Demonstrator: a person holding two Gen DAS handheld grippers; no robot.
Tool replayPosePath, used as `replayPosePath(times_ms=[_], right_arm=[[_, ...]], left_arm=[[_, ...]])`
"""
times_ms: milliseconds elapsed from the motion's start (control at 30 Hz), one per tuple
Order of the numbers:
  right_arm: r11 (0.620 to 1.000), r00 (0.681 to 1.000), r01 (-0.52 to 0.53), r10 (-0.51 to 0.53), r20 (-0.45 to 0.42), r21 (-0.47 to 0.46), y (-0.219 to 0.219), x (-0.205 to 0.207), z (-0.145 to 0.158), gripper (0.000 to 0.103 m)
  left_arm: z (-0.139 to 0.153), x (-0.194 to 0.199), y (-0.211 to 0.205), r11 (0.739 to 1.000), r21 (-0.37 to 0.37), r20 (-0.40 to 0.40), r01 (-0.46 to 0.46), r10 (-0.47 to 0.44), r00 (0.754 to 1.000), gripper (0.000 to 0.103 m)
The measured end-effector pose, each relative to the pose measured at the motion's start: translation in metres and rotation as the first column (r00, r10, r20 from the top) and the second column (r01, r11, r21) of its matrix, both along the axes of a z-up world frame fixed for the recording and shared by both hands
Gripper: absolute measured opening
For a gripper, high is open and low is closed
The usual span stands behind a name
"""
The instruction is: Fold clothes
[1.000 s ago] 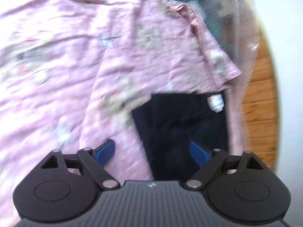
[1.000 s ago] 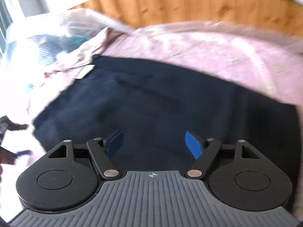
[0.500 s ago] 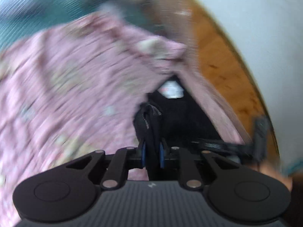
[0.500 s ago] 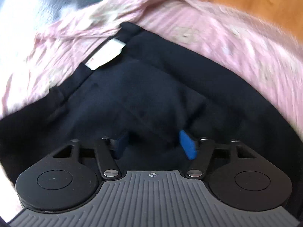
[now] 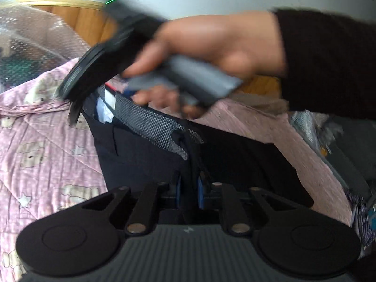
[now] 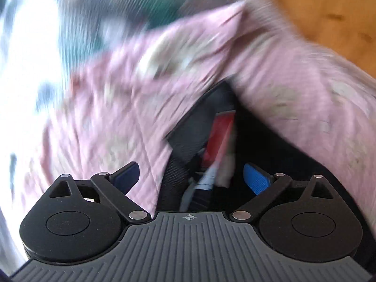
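A dark navy garment (image 5: pixel 145 159), likely trousers with a checked inner waistband (image 5: pixel 150 124) and white label, lies on a pink printed quilt (image 5: pixel 42 145). My left gripper (image 5: pixel 189 192) is shut on a raised fold of the dark cloth. In the right wrist view the right gripper (image 6: pixel 191 178) hangs over the garment's waistband end (image 6: pixel 211 127), its jaws opening wide, pads clear of the cloth. In the left wrist view that right gripper body (image 5: pixel 98 70) appears blurred, held by a hand (image 5: pixel 211 44) in a dark sleeve.
A wooden headboard (image 5: pixel 82 21) and pale wall stand behind the bed. Bubble wrap (image 5: pixel 30 40) covers things at the far left. Loose cloth and clutter (image 5: pixel 329 131) lie at the right edge of the quilt.
My left gripper shut on a fold of the dark garment, then lifted and rolled. My right gripper travelled along the garment to its waistband end and spread its jaws wider.
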State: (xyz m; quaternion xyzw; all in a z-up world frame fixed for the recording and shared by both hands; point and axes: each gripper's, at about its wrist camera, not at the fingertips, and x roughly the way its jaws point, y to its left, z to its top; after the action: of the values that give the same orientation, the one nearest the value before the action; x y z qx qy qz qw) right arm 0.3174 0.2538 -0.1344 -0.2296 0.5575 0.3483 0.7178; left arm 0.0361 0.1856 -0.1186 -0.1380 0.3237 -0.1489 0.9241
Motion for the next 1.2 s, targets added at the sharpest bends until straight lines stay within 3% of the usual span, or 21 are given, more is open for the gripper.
replayPosePath(times_ms=[67, 100, 133, 233, 367, 567, 700, 767, 900, 967, 1033, 1100, 1133, 1167, 1200], right_arm=[[0.991, 0.996, -0.068, 0.074, 0.045, -0.112, 0.012, -0.010, -0.020, 0.073], [0.988, 0.994, -0.075, 0.085, 0.071, -0.134, 0.008, -0.013, -0.023, 0.030], [0.990, 0.993, -0.065, 0.076, 0.086, -0.124, 0.000, -0.014, -0.021, 0.009], [0.996, 0.992, 0.066, -0.073, 0.100, 0.065, -0.058, -0.013, 0.013, 0.006], [0.919, 0.955, 0.275, -0.296, 0.032, 0.282, -0.176, -0.009, 0.041, 0.005], [0.722, 0.828, 0.553, -0.530, -0.180, 0.415, -0.335, 0.006, -0.010, 0.006], [0.673, 0.796, 0.597, -0.564, -0.219, 0.438, -0.378, 0.006, -0.050, 0.006], [0.655, 0.787, 0.608, -0.574, -0.228, 0.448, -0.389, 0.005, -0.067, 0.009], [0.615, 0.769, 0.627, -0.589, -0.250, 0.478, -0.415, 0.005, -0.081, 0.012], [0.597, 0.761, 0.633, -0.597, -0.255, 0.492, -0.426, 0.005, -0.085, 0.016], [0.581, 0.754, 0.634, -0.610, -0.242, 0.511, -0.435, 0.004, -0.081, 0.028], [0.534, 0.741, 0.645, -0.612, -0.276, 0.547, -0.447, 0.002, -0.077, 0.044], [0.507, 0.737, 0.649, -0.605, -0.302, 0.567, -0.453, 0.000, -0.076, 0.064], [0.499, 0.742, 0.646, -0.587, -0.324, 0.578, -0.454, -0.001, -0.077, 0.077], [0.526, 0.759, 0.632, -0.569, -0.317, 0.569, -0.451, -0.002, -0.078, 0.078]], left_arm=[[0.001, -0.002, -0.005, 1.000, 0.013, 0.003, 0.010, -0.010, 1.000, 0.013], [0.002, -0.004, -0.007, 1.000, 0.020, 0.005, 0.015, -0.015, 1.000, 0.013], [0.004, -0.005, -0.010, 1.000, 0.018, 0.012, 0.025, -0.025, 1.000, 0.013], [0.015, -0.008, -0.031, 0.996, 0.017, 0.035, 0.092, -0.092, 0.995, 0.013], [0.024, -0.005, -0.079, 0.975, 0.048, 0.027, 0.216, -0.217, 0.976, 0.013], [-0.006, 0.027, -0.162, 0.937, 0.085, -0.110, 0.339, -0.330, 0.938, 0.014], [-0.035, 0.037, -0.198, 0.913, 0.150, -0.199, 0.379, -0.348, 0.916, 0.014], [-0.046, 0.042, -0.208, 0.908, 0.178, -0.244, 0.379, -0.332, 0.911, 0.022], [-0.052, 0.033, -0.213, 0.910, 0.158, -0.290, 0.383, -0.328, 0.899, 0.027], [-0.046, 0.025, -0.204, 0.917, 0.141, -0.293, 0.373, -0.321, 0.901, 0.038], [-0.036, 0.019, -0.188, 0.927, 0.115, -0.287, 0.357, -0.313, 0.905, 0.046], [-0.028, 0.015, -0.171, 0.940, 0.095, -0.282, 0.327, -0.289, 0.915, 0.047], [-0.026, 0.017, -0.163, 0.950, 0.091, -0.282, 0.298, -0.263, 0.923, 0.047], [-0.026, 0.023, -0.156, 0.960, 0.088, -0.283, 0.264, -0.230, 0.931, 0.049], [-0.025, 0.028, -0.149, 0.970, 0.086, -0.284, 0.229, -0.197, 0.939, 0.050]])
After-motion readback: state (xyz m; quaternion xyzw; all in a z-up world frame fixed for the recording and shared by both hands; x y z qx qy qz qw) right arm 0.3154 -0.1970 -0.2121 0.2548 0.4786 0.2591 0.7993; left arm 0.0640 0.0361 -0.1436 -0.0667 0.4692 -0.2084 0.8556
